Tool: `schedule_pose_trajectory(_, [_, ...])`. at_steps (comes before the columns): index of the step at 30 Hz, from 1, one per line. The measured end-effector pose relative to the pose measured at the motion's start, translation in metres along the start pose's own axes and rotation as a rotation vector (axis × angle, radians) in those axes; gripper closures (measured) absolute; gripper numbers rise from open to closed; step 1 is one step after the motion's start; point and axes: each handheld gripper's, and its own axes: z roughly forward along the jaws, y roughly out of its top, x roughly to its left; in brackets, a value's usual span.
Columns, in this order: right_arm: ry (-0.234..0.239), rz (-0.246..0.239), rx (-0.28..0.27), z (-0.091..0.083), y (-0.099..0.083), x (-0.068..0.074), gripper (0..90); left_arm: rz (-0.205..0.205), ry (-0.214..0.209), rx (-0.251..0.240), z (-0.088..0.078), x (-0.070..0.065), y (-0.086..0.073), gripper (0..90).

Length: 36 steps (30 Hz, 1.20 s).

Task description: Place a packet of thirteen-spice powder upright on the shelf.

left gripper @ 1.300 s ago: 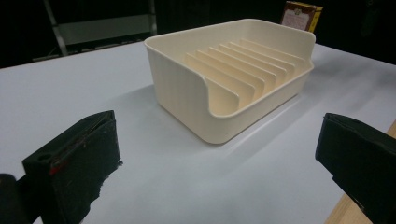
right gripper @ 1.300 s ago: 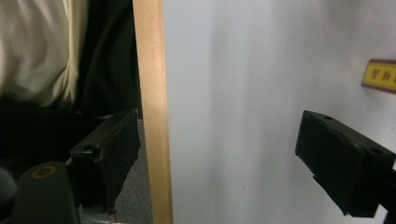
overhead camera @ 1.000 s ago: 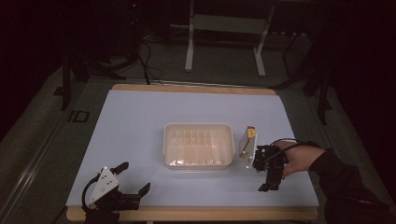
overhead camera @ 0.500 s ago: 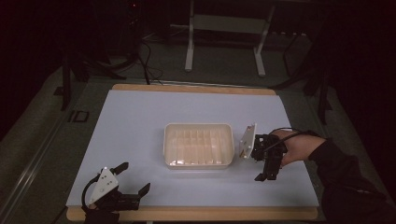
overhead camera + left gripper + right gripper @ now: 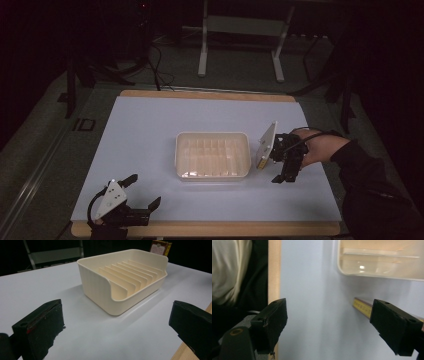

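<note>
Your cream tray [image 5: 212,155] with its row of upright dividers sits near the middle of the white-topped counter [image 5: 150,130]. A small flat box [image 5: 267,145] stands tilted on edge just beside the tray, at its 3 o'clock. Seen from the high view its broad face is pale with a yellow strip along the low end. In the left gripper view its top pokes up behind the tray's far corner as a dark red panel with a yellow border and fine print too small to read. In the right gripper view the yellow edge carries a line of tiny characters that you cannot make out.

Your right gripper [image 5: 285,170] is at the box's 3 to 4 o'clock, close to it; its jaws are spread wide with only bare counter between them, and the box's yellow edge lies near the right-hand jaw. Your left gripper [image 5: 134,192] rests at the counter's 7 o'clock corner, well apart from the tray, jaws also spread wide and holding nothing.
</note>
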Motion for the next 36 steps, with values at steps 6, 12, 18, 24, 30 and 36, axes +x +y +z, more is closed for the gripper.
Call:
schedule_pose_trajectory(6, [-0.033, 0.011, -0.011, -0.005, -0.003, -0.012, 14.6, 0.004, -0.003, 0.002, 0.0, 0.0, 0.0, 0.0])
schedule_pose_trajectory(12, [-0.061, 0.076, -0.022, -0.006, -0.006, -0.029, 13.0, -0.002, -0.002, -0.002, 0.0, 0.0, 0.0, 0.0])
schedule_pose_trajectory(18, [-0.075, 0.104, -0.022, -0.003, -0.011, -0.041, 13.1, 0.003, -0.005, 0.001, 0.0, 0.0, 0.0, 0.0])
schedule_pose_trajectory(24, [-0.085, 0.116, -0.015, 0.002, -0.017, -0.054, 13.9, 0.002, 0.001, -0.005, 0.0, 0.0, -0.001, 0.0])
schedule_pose_trajectory(30, [-0.08, 0.145, 0.001, 0.014, -0.022, -0.068, 14.6, 0.008, -0.006, -0.01, -0.001, -0.001, -0.001, 0.0])
schedule_pose_trajectory(36, [-0.065, 0.183, 0.021, 0.031, -0.027, -0.082, 14.8, 0.004, -0.006, -0.013, -0.001, 0.0, -0.001, 0.0])
